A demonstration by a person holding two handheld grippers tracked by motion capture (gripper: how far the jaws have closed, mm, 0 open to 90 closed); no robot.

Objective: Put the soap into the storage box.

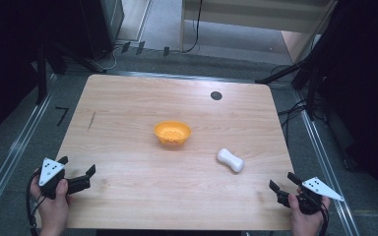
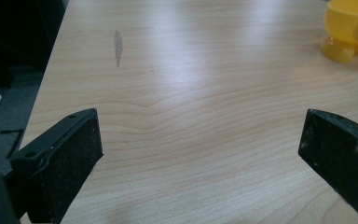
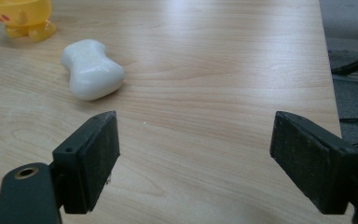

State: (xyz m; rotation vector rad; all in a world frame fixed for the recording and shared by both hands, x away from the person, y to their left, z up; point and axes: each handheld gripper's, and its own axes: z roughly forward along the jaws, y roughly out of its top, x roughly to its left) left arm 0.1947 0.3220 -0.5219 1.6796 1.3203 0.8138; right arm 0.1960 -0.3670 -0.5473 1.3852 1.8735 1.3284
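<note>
A: Which gripper is nearer the white bone-shaped piece [image 1: 230, 160]?

B: The right gripper [image 1: 281, 186], jaws apart and empty. The piece lies ahead and to its left on the worktop [image 1: 128, 123], long axis slanting away leftward. The left gripper [image 1: 77, 172], also open, sits well apart.
</note>
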